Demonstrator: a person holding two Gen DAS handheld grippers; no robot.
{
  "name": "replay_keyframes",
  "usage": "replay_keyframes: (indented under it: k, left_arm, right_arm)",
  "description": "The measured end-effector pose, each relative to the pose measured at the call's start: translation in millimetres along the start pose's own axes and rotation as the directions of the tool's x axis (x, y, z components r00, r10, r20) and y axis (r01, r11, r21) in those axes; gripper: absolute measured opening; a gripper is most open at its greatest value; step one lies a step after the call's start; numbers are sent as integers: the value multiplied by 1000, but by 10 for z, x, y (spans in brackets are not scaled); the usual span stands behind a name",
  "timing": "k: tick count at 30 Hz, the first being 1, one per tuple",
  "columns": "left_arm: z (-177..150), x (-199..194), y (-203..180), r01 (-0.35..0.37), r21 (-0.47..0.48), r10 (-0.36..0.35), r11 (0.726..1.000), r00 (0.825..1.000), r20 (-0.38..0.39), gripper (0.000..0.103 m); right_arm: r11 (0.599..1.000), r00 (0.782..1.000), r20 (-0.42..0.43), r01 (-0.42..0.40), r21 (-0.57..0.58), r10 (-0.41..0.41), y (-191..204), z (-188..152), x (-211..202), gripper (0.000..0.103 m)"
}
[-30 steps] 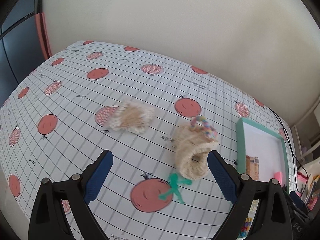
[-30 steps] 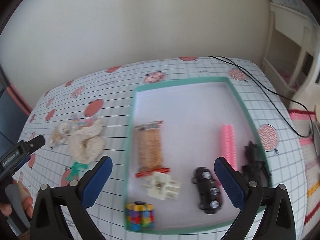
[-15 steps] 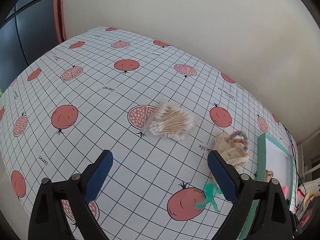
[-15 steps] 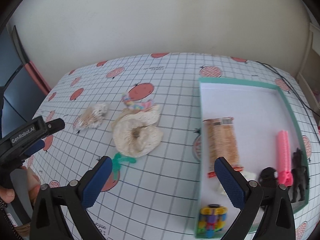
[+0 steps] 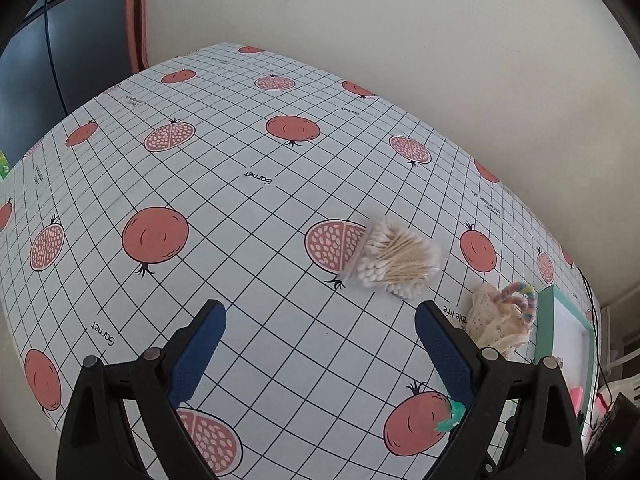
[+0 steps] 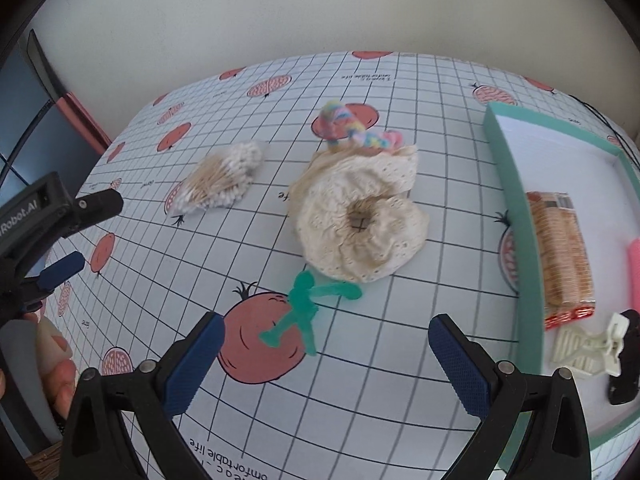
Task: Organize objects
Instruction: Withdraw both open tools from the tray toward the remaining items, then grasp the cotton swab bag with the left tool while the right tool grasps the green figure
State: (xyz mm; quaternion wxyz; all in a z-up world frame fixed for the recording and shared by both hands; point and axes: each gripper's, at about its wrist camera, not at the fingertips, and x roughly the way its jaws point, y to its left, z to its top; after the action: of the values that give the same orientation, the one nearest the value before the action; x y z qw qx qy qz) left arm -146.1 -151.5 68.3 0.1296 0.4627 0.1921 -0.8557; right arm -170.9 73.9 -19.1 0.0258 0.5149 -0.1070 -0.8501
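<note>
The bag of cotton swabs [image 5: 394, 258] lies flat on the table [image 5: 224, 208], partly covering a printed halved pomegranate, ahead and slightly right of the left gripper [image 5: 318, 346]. To its right, near but apart, sits the cream lace scrunchie [image 6: 360, 226], with a pastel twisted loop [image 6: 356, 130] touching its far edge. A green toy figure [image 6: 306, 310] lies just beside the scrunchie's near edge, sprawled over a printed whole pomegranate.

The teal-rimmed tray [image 6: 516, 216] stands at the right side of the table, well apart from the swabs. Inside it, a wrapped cracker pack [image 6: 560, 248] lies along the left wall. Nearer the camera rest a cream plastic clip [image 6: 588, 350] and a black object [image 6: 626, 360], touching each other. A pink item [image 6: 634, 276] shows at the right edge of the frame, cut off.

The left gripper hovers above the tablecloth with its blue-padded fingers [image 5: 198, 354] spread wide, holding nothing. The right gripper [image 6: 326, 358] hovers near the green toy figure, fingers [image 6: 460, 362] likewise spread wide, gripping nothing. In the right wrist view, the person's left hand [image 6: 54, 360] shows at the left edge, wrapped around the left gripper's handle.
</note>
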Motion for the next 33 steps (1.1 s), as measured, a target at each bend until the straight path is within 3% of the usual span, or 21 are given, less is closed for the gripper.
replay_keyframes:
  k: [7, 12, 29, 33]
  left_arm:
    - [11, 44, 58, 10, -16, -10, 1000, 1000, -5, 96]
    - [19, 74, 73, 22, -23, -22, 1000, 1000, -9, 96]
    - [65, 228, -49, 88, -6, -88, 996, 996, -29, 96]
    - [120, 343, -82, 99, -6, -99, 995, 995, -30, 96]
  right_arm:
    - [998, 998, -15, 53, -30, -53, 93, -14, 137, 93]
    - [995, 996, -16, 91, -46, -92, 76, -7, 159, 77]
    - [996, 999, -15, 43, -78, -44, 119, 36, 157, 38]
    - [996, 999, -12, 38, -85, -39, 119, 62, 170, 38]
